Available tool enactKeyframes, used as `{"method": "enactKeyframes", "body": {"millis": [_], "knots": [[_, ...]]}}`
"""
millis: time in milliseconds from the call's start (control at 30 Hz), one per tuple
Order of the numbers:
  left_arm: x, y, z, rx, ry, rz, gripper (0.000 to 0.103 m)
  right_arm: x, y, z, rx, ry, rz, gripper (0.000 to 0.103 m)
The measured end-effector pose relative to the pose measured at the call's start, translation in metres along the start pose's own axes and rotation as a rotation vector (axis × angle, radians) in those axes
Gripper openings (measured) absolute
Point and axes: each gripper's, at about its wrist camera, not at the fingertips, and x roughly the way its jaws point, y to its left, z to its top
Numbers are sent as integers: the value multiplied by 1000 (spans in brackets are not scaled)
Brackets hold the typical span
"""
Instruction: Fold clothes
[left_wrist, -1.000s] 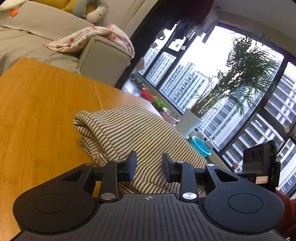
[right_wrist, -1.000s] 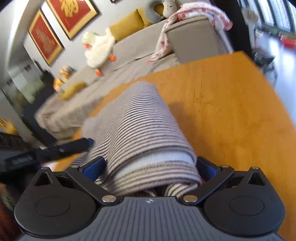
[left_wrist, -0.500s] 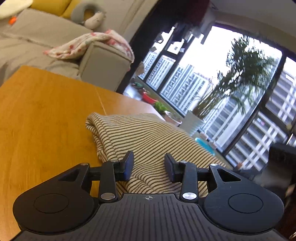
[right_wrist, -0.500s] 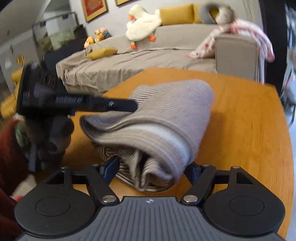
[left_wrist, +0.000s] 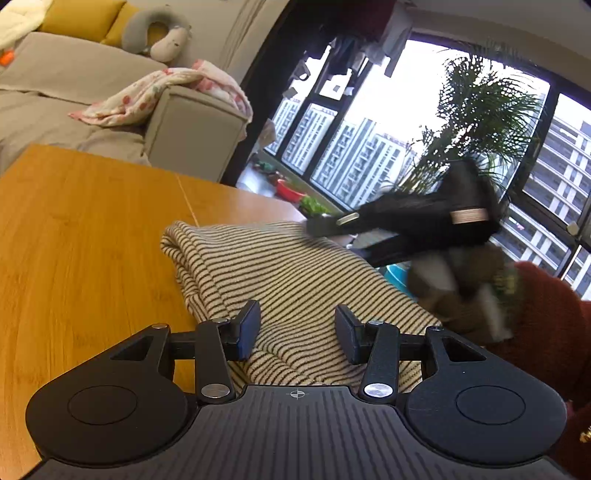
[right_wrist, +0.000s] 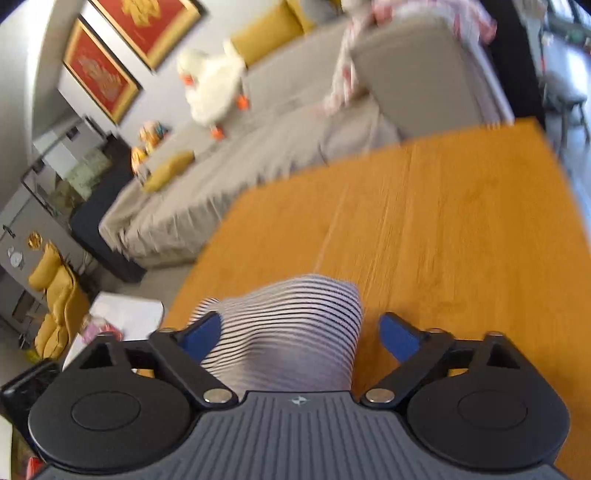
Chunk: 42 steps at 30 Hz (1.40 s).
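Note:
A folded striped garment (left_wrist: 280, 277), beige with dark stripes, lies on the wooden table (left_wrist: 85, 229). My left gripper (left_wrist: 294, 330) is open, its fingers just above the near end of the garment and holding nothing. The right gripper shows in the left wrist view (left_wrist: 399, 225) as a blurred black shape above the garment's far right side. In the right wrist view the right gripper (right_wrist: 301, 338) is open wide, and the garment (right_wrist: 284, 332) lies between and below its blue pads, loose. The table (right_wrist: 461, 240) stretches ahead.
A grey sofa (left_wrist: 74, 88) with a pink patterned blanket (left_wrist: 166, 88) stands beyond the table's far edge. A window with a potted palm (left_wrist: 480, 122) is to the right. The sofa (right_wrist: 295, 122) carries a white duck toy (right_wrist: 212, 86). The person's red sleeve (left_wrist: 546, 314) is at right.
My right gripper has let go of the garment, opened wide and swung up above it. The garment now lies flatter on the table. My left gripper stays open and has drawn back slightly.

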Motion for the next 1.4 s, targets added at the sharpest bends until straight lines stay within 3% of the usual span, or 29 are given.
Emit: {"method": "enactKeyframes", "body": {"millis": [133, 200, 233, 300, 367, 433, 567, 733, 800, 867, 900, 933, 1067, 1200, 1233, 1267, 1400], "knots": [[-2, 2, 1, -13, 2, -22, 58, -11, 34, -15, -269, -121, 29, 56], [0, 0, 1, -16, 4, -40, 62, -30, 43, -29, -378, -196, 74, 56], [3, -3, 2, -13, 6, -48, 63, -34, 44, -34, -405, -202, 45, 56], [10, -9, 3, 0, 9, -66, 64, -28, 32, -39, -367, -163, -79, 57], [16, -18, 6, 16, 16, -91, 66, -23, 8, -44, -287, -142, -145, 66], [19, -30, 9, 52, 29, -84, 70, -22, -3, -47, -233, -163, -132, 70], [13, -36, 20, 78, 23, -61, 75, -30, -7, -58, -264, -209, -146, 71], [18, -14, 30, 7, 40, 60, 78, -32, -10, -63, -252, -233, -160, 76], [26, -2, 27, -66, 85, 52, 74, -36, -8, -67, -259, -244, -179, 76], [29, 2, 21, -97, 97, 26, 56, -39, -6, -71, -268, -254, -196, 76], [27, 2, 19, -100, 81, 4, 53, -41, -5, -73, -273, -258, -204, 76], [23, 0, 19, -97, 45, -36, 43, -42, -5, -75, -278, -263, -212, 77], [7, -18, 30, -8, -61, -175, 39, -48, -1, -83, -298, -282, -245, 84], [21, -20, 21, 44, 48, -32, 41, -49, -1, -85, -286, -286, -259, 88], [25, -16, 18, 43, 77, 3, 44, -49, -1, -85, -286, -286, -260, 88], [28, -10, 13, 32, 100, 33, 53, -48, 0, -86, -285, -285, -257, 88], [15, -2, 17, 17, 84, 52, 54, -48, 4, -89, -285, -289, -258, 89]]}}
